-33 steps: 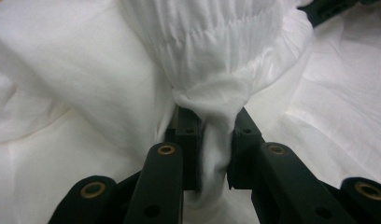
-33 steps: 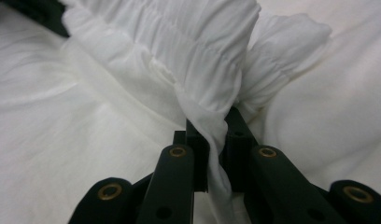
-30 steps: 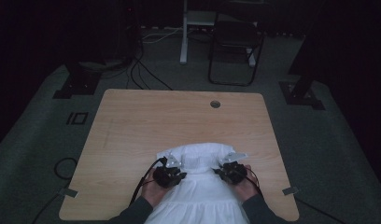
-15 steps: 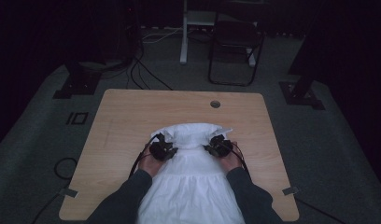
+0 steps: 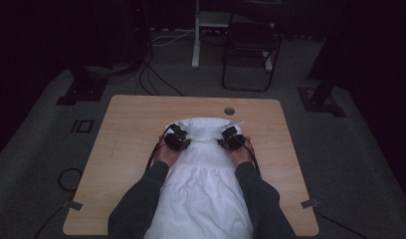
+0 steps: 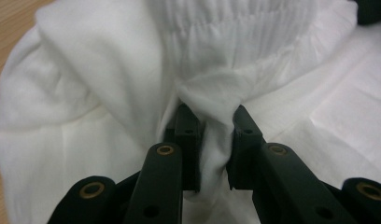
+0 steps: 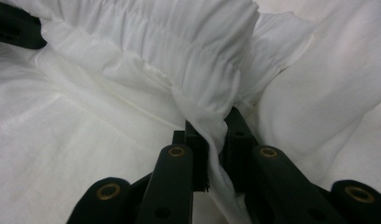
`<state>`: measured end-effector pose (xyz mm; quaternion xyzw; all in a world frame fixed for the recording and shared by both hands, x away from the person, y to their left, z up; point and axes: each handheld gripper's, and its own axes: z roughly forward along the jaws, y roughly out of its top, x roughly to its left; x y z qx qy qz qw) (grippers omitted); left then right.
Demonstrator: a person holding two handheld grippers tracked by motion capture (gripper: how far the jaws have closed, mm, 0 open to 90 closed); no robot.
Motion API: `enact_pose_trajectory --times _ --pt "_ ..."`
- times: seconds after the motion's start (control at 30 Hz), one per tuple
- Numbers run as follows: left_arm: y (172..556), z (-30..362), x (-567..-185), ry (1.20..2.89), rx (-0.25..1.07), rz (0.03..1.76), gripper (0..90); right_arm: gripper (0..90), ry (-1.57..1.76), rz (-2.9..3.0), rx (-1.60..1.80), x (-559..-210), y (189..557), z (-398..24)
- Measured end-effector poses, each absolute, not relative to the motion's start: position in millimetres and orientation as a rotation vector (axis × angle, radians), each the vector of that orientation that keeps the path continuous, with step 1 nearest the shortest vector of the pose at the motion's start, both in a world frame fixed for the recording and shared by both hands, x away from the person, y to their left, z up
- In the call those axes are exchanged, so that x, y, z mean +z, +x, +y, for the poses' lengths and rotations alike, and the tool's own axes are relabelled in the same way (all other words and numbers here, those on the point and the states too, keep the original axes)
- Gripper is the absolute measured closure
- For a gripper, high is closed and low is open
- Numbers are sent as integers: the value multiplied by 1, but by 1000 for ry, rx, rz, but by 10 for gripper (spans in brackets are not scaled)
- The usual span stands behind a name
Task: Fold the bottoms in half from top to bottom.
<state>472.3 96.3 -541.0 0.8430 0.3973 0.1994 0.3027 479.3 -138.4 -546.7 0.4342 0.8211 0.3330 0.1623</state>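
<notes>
Both grippers clamp bunched folds of the white garment (image 5: pixel 203 169) lying on the tabletop (image 5: pixel 126 129): left gripper (image 6: pixel 211 122), right gripper (image 7: pixel 212 128). Gripper views reveal its gathered elastic band (image 7: pixel 179 42); high view shows the forearms.

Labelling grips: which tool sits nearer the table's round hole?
The right tool, shut on the white pleated cotton garment; the round hole lies just beyond it.

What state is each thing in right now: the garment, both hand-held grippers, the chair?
Garment: white, spread on the table, far end bunched and folded toward the person, near end hanging off the table edge.
Left hand-held gripper: shut on a pinch of garment.
Right hand-held gripper: shut on the gathered edge.
Chair: upright, on the floor beyond the table.
</notes>
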Motion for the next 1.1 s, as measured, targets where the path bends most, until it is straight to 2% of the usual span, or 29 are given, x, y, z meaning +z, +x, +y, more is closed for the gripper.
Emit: enact_pose_trajectory --times 0.27,0.43,0.57,0.73,0.87,1.1 --pt "468 96 -537 2219 514 1081 800 837 1257 2328 935 -544 479 -139" --pt "448 106 -512 2146 480 1031 842 838 1179 2300 1058 -527 459 -152" --pt "414 110 -479 2078 489 954 855 839 1078 2252 1139 -498 430 -160" --pt "361 118 -456 2036 470 853 858 839 962 2228 1233 -466 384 -171" --pt "329 121 -463 2071 411 819 857 839 920 2277 1238 -469 350 -174" --pt "307 118 -513 2188 282 872 849 838 956 2417 1189 -512 316 -176"
